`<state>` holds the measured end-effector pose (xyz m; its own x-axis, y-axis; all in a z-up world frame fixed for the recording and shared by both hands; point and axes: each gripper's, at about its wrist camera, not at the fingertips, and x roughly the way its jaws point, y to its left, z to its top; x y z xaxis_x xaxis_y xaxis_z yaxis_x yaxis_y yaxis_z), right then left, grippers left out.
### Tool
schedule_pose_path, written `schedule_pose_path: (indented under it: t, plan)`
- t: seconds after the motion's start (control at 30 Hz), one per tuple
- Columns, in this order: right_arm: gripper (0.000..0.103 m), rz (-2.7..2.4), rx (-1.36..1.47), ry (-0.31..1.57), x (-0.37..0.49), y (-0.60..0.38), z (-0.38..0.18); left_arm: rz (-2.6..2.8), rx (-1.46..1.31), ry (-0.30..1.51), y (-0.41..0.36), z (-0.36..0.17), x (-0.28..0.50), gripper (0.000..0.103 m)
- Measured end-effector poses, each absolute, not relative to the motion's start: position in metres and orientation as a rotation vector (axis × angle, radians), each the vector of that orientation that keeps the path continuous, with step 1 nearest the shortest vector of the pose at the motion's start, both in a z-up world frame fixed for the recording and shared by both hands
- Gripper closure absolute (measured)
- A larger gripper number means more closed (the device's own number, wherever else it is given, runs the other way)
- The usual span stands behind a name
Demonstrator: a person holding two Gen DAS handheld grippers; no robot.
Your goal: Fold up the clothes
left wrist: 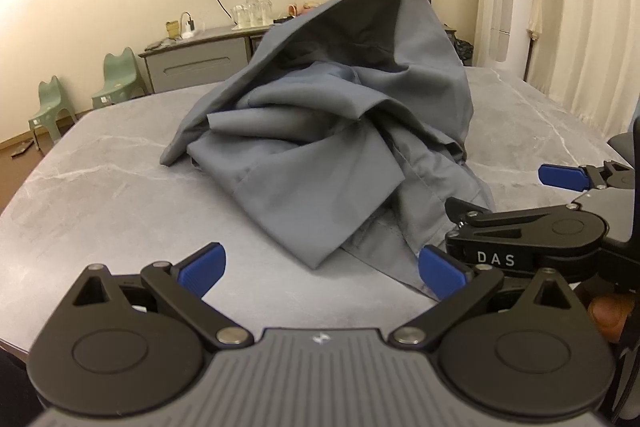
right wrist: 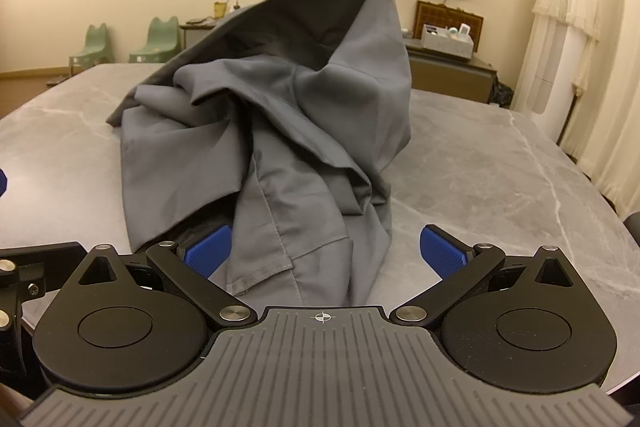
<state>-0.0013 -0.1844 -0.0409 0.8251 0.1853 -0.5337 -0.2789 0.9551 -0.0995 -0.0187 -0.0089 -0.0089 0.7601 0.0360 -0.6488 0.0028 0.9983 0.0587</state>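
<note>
Grey garment [left wrist: 320,131] heaped in a crumpled mound at the middle of the grey marbled surface [left wrist: 100,195], one fold standing up in a peak. My left gripper [left wrist: 322,269] hovers at the near edge, jaws spread wide, holding nothing. My right gripper [right wrist: 324,253] sits just beside it, jaws also spread; the garment's near hem lies between them, fabric against the left blue pad [right wrist: 208,251]. Two green chairs [left wrist: 80,95] stand by the far wall.
</note>
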Motion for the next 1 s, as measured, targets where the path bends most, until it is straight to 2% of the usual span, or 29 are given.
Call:
schedule_pose_path:
  t: [0.07, 0.1, 0.13, 0.17, 0.2, 0.33, 0.37, 0.4, 0.43, 0.47, 0.5, 0.53, 0.83, 0.93, 0.97, 1.0]
  plan:
    - [0.003, 0.265, -0.170, 0.546, -0.002, -0.185, -0.040, 0.002, 0.038, 0.693, -0.005, -0.008, -0.020, 0.000]
    - [0.029, 0.278, -0.160, 0.533, -0.004, -0.187, -0.038, -0.005, 0.028, 0.684, -0.003, -0.007, -0.021, 0.036]
    - [0.062, 0.308, -0.139, 0.528, -0.005, -0.190, -0.036, -0.013, 0.017, 0.676, -0.002, -0.006, -0.022, 0.070]
    - [0.095, 0.348, -0.100, 0.551, -0.003, -0.194, -0.034, -0.012, 0.001, 0.691, 0.002, -0.006, -0.019, 0.098]
    - [0.103, 0.359, -0.087, 0.548, -0.003, -0.195, -0.033, -0.018, -0.016, 0.692, 0.005, -0.005, -0.017, 0.103]
    - [0.103, 0.368, -0.054, 0.543, -0.002, -0.194, -0.031, -0.023, -0.011, 0.665, 0.013, -0.001, -0.010, 0.100]
    - [0.103, 0.365, -0.056, 0.544, -0.001, -0.192, -0.032, -0.027, -0.016, 0.669, 0.016, -0.001, -0.005, 0.087]
    - [0.090, 0.361, -0.059, 0.545, 0.000, -0.191, -0.033, -0.031, -0.019, 0.672, 0.018, -0.002, 0.000, 0.053]
    - [0.079, 0.351, -0.063, 0.555, 0.003, -0.191, -0.036, -0.034, -0.020, 0.673, 0.020, -0.003, 0.005, 0.031]
    - [0.040, 0.338, -0.071, 0.572, 0.007, -0.191, -0.038, -0.026, -0.017, 0.657, 0.021, -0.003, 0.010, 0.000]
    - [0.009, 0.319, -0.078, 0.577, 0.011, -0.192, -0.038, -0.021, -0.009, 0.634, 0.022, -0.004, 0.015, 0.000]
    - [0.004, 0.293, -0.087, 0.568, 0.014, -0.194, -0.035, -0.025, -0.009, 0.634, 0.023, -0.005, 0.024, 0.000]
    - [0.001, 0.156, -0.098, 0.482, 0.123, -0.209, 0.009, -0.114, -0.090, 0.712, 0.012, -0.029, 0.115, 0.000]
    - [0.003, 0.160, -0.111, 0.561, 0.189, -0.199, 0.000, -0.106, -0.113, 0.743, 0.008, -0.040, 0.152, 0.000]
    - [0.023, 0.185, -0.117, 0.610, 0.210, -0.194, -0.007, -0.112, -0.135, 0.758, 0.014, -0.039, 0.164, 0.011]
    - [0.082, 0.210, -0.124, 0.659, 0.231, -0.189, -0.013, -0.119, -0.156, 0.773, 0.020, -0.038, 0.176, 0.064]
